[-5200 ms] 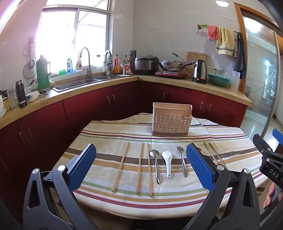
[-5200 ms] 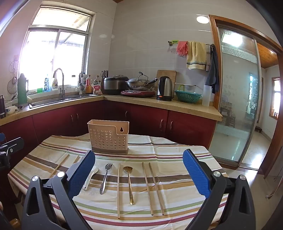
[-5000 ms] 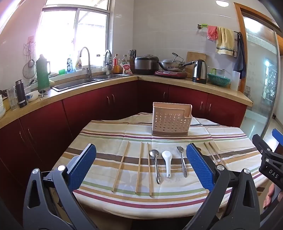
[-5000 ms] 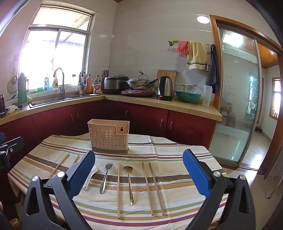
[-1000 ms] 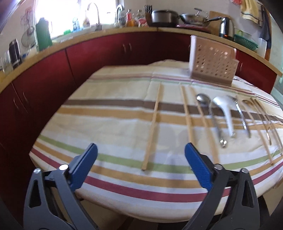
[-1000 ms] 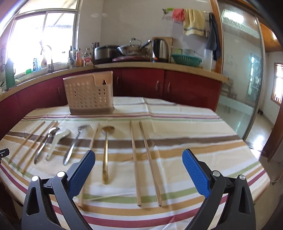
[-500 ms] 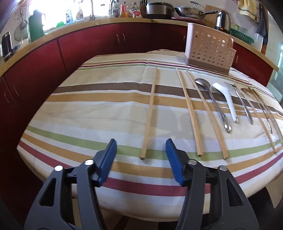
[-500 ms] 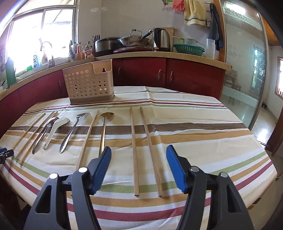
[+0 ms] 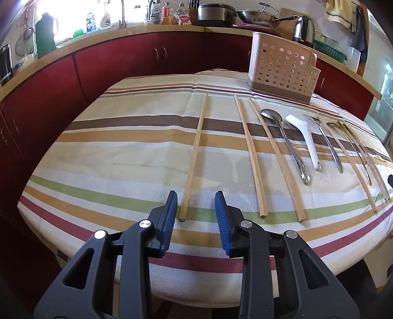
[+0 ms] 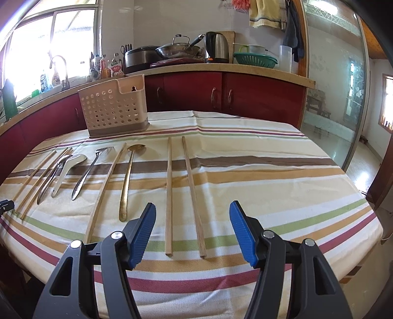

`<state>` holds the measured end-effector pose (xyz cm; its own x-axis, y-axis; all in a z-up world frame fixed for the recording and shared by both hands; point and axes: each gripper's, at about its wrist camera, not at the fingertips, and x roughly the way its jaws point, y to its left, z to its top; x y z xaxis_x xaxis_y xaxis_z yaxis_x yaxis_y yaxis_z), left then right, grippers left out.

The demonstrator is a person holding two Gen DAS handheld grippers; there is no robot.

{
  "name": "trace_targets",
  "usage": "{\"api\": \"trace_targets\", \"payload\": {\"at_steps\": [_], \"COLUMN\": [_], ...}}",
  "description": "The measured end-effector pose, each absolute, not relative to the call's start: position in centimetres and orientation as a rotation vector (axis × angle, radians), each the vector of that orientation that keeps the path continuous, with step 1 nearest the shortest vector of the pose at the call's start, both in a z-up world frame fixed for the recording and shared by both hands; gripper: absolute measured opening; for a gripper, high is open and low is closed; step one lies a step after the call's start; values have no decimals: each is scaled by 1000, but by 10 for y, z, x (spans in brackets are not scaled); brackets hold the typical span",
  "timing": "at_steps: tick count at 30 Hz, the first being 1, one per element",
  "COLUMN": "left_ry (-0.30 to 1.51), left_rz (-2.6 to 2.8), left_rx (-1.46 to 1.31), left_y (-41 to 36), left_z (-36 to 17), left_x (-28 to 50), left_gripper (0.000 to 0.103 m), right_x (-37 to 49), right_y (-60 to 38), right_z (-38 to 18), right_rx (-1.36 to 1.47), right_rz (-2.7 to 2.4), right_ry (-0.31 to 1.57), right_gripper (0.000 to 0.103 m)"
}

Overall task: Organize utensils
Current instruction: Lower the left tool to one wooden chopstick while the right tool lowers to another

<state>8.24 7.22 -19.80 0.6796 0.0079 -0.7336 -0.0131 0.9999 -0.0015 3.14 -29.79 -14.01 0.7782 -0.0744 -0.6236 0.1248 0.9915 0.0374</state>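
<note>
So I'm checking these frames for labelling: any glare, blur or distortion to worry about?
Left wrist view: the window is blown out and the table edge bows from the fisheye, but the utensils are sharp. Right wrist view: window overexposed, glare on the glass door, corners vignetted.

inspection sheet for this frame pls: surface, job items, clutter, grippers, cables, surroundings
Surface: round table, striped cloth.
Job's things: chopsticks, spoons and fork in a row; perforated caddy upright behind them, apart.
Clutter: nothing seen.
Grippers: left gripper jaws just closing, single chopstick end between them, untouched; right gripper open, straddling chopstick pair, not gripping.
Cables: nothing seen.
Surroundings: red cabinets, worktop with kettle, wok.
</note>
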Motion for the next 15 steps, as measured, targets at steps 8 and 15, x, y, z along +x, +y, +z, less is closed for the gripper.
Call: {"api": "trace_targets", "payload": {"at_steps": [8,15], "left_ry": [813,801], "left_rz": [17,31], "left_rx": [17,-14], "left_y": [65,70], "left_z": [-199,-199], "left_x": [82,80], "left_gripper": [24,30], "right_x": [26,19], "right_y": [-312,-314], "right_z": [-152,-161], "right_rx": [115,99], "right_rz": [-113,-100], "right_ry": [712,729], "right_gripper": [43,27]}}
